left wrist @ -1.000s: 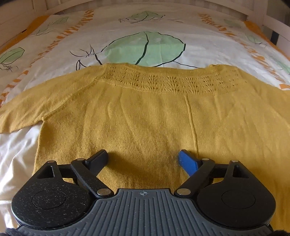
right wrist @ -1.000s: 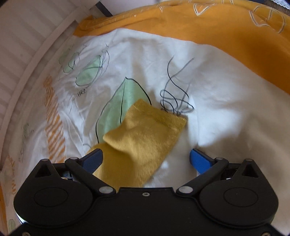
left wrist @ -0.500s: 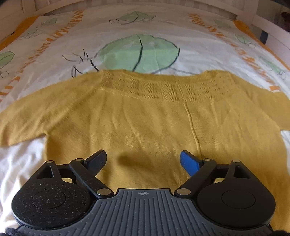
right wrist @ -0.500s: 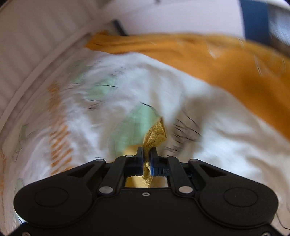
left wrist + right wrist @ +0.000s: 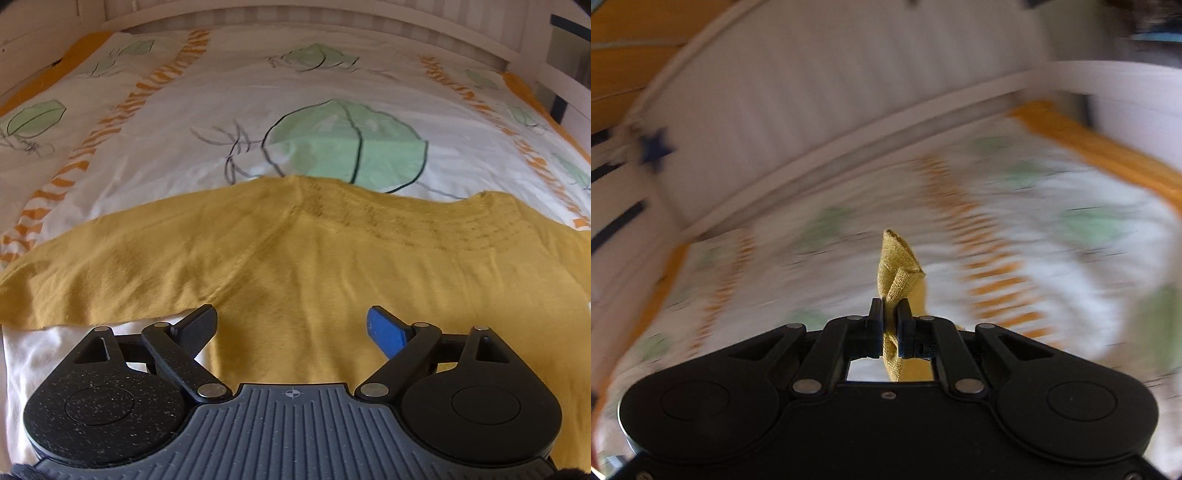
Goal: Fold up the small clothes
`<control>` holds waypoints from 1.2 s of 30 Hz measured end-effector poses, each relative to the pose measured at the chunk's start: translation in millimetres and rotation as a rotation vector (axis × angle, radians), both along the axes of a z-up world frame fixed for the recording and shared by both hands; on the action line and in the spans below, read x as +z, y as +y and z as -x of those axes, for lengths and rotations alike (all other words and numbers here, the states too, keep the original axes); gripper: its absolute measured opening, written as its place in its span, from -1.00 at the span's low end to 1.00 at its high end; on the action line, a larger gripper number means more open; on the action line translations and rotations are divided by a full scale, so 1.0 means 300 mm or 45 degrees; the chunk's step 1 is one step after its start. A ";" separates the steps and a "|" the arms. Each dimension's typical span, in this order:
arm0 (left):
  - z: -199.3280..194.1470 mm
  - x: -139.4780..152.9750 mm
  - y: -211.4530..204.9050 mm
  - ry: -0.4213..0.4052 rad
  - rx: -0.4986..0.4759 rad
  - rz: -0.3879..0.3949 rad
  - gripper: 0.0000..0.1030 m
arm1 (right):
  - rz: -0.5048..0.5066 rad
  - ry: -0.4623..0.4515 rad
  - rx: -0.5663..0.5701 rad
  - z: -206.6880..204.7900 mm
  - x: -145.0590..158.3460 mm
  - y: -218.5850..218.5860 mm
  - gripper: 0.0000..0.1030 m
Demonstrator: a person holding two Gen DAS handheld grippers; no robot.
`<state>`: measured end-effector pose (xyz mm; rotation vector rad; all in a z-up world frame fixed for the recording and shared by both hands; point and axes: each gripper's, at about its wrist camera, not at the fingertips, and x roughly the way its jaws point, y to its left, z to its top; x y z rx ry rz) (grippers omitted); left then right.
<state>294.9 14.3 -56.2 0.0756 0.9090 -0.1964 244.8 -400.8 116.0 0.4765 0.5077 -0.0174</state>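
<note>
The right gripper [image 5: 890, 325], which a second ago stood wide over the sleeve end lying flat on the bedspread, is now pressed together on that sleeve [image 5: 899, 271] and has swung up and away with it; the bunched yellow knit sticks out past the fingertips and hangs below them, and everything behind it is smeared by motion. In my judgement this is the start of the first fold: the sleeve is off the bedspread and ready to be carried in over the body of the garment.

The left gripper [image 5: 291, 328] is spread wide and pinches nothing. It has drifted toward the garment's left side: its left finger now hangs over bare white sheet just beside the side edge, under the left sleeve, while its blue-padded finger [image 5: 384, 330] hangs over the yellow body. Whether the tips touch the cloth cannot be told.

The yellow top [image 5: 332, 266] lies flat across the bedspread [image 5: 155, 110], neckline toward the far end, just overlapping the big green printed leaf, with its left sleeve stretched out flat to the side.
</note>
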 end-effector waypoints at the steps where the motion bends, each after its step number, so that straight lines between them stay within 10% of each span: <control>1: -0.002 0.002 0.013 0.006 0.008 0.012 0.68 | -0.018 -0.011 0.056 -0.027 -0.007 0.074 -0.73; 8: -0.037 0.045 0.143 0.030 0.148 0.214 0.58 | -0.088 0.032 0.359 -0.184 -0.187 0.556 -0.73; 17: -0.068 0.100 0.244 -0.038 0.271 0.245 0.58 | 0.086 0.204 0.538 -0.216 -0.464 0.955 -0.71; 23: -0.086 0.079 0.228 -0.029 0.229 0.226 0.58 | 0.175 0.200 0.645 -0.176 -0.537 1.028 -0.48; 27: -0.087 0.061 0.214 -0.005 0.179 0.241 0.58 | 0.275 0.149 0.650 -0.092 -0.512 0.983 0.24; 36: -0.089 -0.022 0.129 0.069 0.036 0.304 0.58 | 0.636 0.239 0.612 0.060 -0.539 0.820 0.52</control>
